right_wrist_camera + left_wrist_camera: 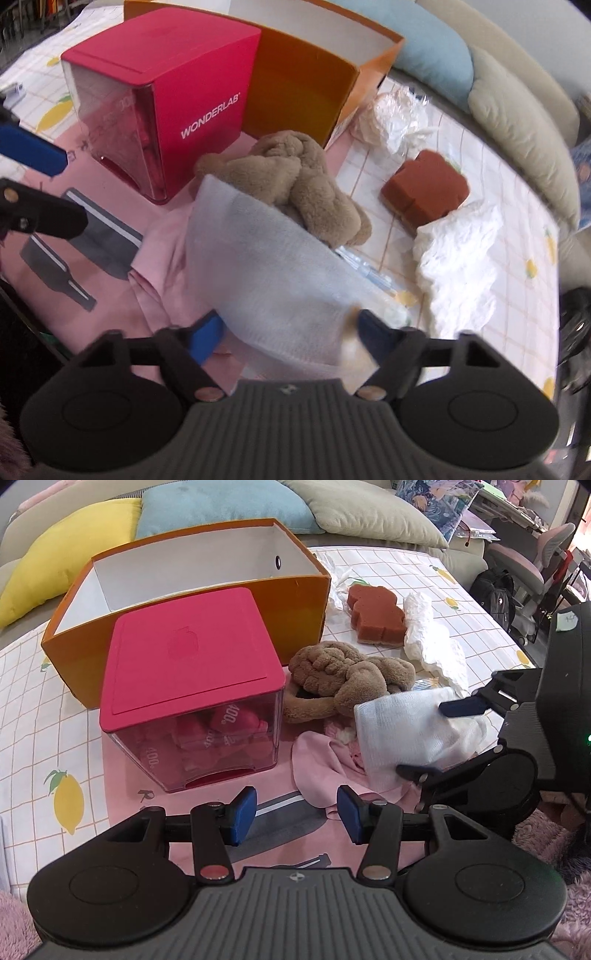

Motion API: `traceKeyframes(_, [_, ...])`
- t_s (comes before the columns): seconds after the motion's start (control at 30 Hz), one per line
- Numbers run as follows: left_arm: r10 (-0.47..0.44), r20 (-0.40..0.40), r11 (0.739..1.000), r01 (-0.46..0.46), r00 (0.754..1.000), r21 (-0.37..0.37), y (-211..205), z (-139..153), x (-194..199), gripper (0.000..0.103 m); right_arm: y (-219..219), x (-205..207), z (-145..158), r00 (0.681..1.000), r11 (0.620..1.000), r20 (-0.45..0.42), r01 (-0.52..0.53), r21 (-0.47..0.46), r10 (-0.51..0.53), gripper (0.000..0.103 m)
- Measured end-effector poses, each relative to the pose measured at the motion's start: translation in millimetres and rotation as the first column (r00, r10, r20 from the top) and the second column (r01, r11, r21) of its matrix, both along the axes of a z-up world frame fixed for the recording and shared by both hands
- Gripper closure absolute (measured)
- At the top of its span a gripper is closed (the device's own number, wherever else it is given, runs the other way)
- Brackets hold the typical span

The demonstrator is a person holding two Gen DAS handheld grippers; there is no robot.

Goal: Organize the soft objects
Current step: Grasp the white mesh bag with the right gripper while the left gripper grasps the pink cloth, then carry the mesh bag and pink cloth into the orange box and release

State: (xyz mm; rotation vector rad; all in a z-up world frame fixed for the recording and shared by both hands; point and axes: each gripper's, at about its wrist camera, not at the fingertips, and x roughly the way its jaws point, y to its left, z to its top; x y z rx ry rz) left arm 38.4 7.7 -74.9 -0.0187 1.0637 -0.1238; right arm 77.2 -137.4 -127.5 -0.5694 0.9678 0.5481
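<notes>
My right gripper (291, 336) is shut on a white gauzy cloth (266, 266) and holds it above a pink cloth (162, 266); the held cloth (402, 731) and the right gripper (436, 738) also show in the left wrist view. My left gripper (297, 812) is open and empty, low over the pink mat. A brown plush toy (343, 675) lies behind the cloths. A brown sponge (376, 613) and crumpled white paper (432, 642) lie further back right. The open orange box (295, 602) stands at the back, its inside bare.
A pink-lidded clear container (188, 686) with pink packets stands in front of the orange box. Crumpled clear plastic (395, 118) lies by the box's corner. Cushions (221, 506) line the far edge. A fluffy pink rug (543, 834) is at the near right.
</notes>
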Motion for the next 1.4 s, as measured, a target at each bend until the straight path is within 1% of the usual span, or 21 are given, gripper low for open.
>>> traceKeyframes(0.13, [-0.005,0.001,1.0,0.005,1.0,-0.002,0,0,0,0.044,-5,0,3,1.0,1.0,0.019,0.019,-0.009,-0.019,0.075])
traceKeyframes(0.17, [-0.01,0.004,1.0,0.01,1.0,-0.004,0,0,0,0.044,-8,2,5,0.999,0.999,0.012,0.034,0.002,-0.034,0.08])
traceKeyframes(0.2, [-0.015,0.007,1.0,0.016,1.0,-0.008,-1,0,0,0.044,-13,4,9,0.998,0.998,-0.009,0.055,0.028,-0.055,0.082])
traceKeyframes(0.27, [-0.029,0.02,0.999,0.029,0.999,-0.018,-3,0,0,0.044,-26,9,20,0.993,0.989,-0.057,0.112,0.098,-0.107,0.09])
traceKeyframes(0.37, [-0.056,0.04,0.998,0.057,0.998,-0.033,-7,-2,4,0.042,-45,14,34,0.973,0.959,-0.125,0.214,0.184,-0.193,0.09])
traceKeyframes(0.43, [-0.074,0.053,0.997,0.076,0.996,-0.035,-12,-6,8,0.027,-55,20,39,0.951,0.929,-0.174,0.292,0.229,-0.256,0.092])
traceKeyframes(0.53, [-0.107,0.036,0.994,0.108,0.994,-0.018,-21,-15,15,0.022,-68,28,40,0.9,0.865,-0.266,0.415,0.283,-0.345,0.096])
traceKeyframes(0.6, [-0.113,0.016,0.994,0.113,0.993,-0.01,-27,-24,20,0.018,-73,29,39,0.878,0.832,-0.317,0.455,0.316,-0.359,0.097])
traceKeyframes(0.73, [-0.074,-0.022,0.995,0.073,0.997,-0.07,-29,-42,32,0.018,-64,24,32,0.881,0.847,-0.313,0.444,0.291,-0.354,0.097])
traceKeyframes(0.83, [-0.072,-0.045,0.996,0.069,0.996,-0.06,-34,-53,36,0.019,-64,22,26,0.866,0.832,-0.348,0.466,0.302,-0.359,0.097])
traceKeyframes(0.87, [-0.066,-0.053,0.997,0.063,0.996,-0.049,-35,-56,37,0.021,-64,21,24,0.866,0.83,-0.35,0.467,0.304,-0.359,0.097])
traceKeyframes(0.93, [-0.069,-0.079,0.997,0.066,0.995,-0.033,-38,-62,38,0.032,-65,20,24,0.867,0.829,-0.35,0.464,0.311,-0.354,0.097])
traceKeyframes(1.0, [-0.073,-0.106,0.997,0.072,0.992,-0.022,-41,-67,38,0.037,-66,20,26,0.868,0.824,-0.356,0.463,0.326,-0.347,0.097])
traceKeyframes(1.03, [-0.079,-0.094,0.997,0.078,0.992,-0.012,-42,-67,36,0.037,-66,20,27,0.868,0.821,-0.36,0.463,0.335,-0.343,0.097])
traceKeyframes(1.1, [-0.097,-0.086,0.995,0.097,0.992,-0.001,-45,-67,34,0.045,-66,20,29,0.869,0.817,-0.361,0.461,0.347,-0.337,0.097])
traceKeyframes(1.13, [-0.109,-0.08,0.994,0.109,0.991,0.004,-47,-66,33,0.056,-65,20,30,0.871,0.815,-0.361,0.459,0.353,-0.334,0.096])
traceKeyframes(1.17, [-0.122,-0.074,0.992,0.123,0.99,0.003,-48,-65,32,0.064,-64,21,32,0.871,0.814,-0.363,0.459,0.357,-0.332,0.096])
traceKeyframes(1.2, [-0.131,-0.071,0.991,0.131,0.989,0.0,-49,-65,31,0.077,-64,21,33,0.871,0.813,-0.365,0.458,0.36,-0.33,0.096])
traceKeyframes(1.23, [-0.136,-0.072,0.991,0.136,0.988,0.0,-49,-64,30,0.084,-63,21,34,0.871,0.811,-0.367,0.457,0.366,-0.325,0.096])
traceKeyframes(1.3, [-0.14,-0.068,0.99,0.14,0.988,-0.003,-48,-64,28,0.093,-61,22,37,0.875,0.806,-0.368,0.45,0.384,-0.314,0.096])
traceKeyframes(1.4, [-0.124,-0.058,0.992,0.125,0.991,0.005,-41,-59,24,0.095,-58,22,41,0.885,0.809,-0.354,0.434,0.396,-0.301,0.096])
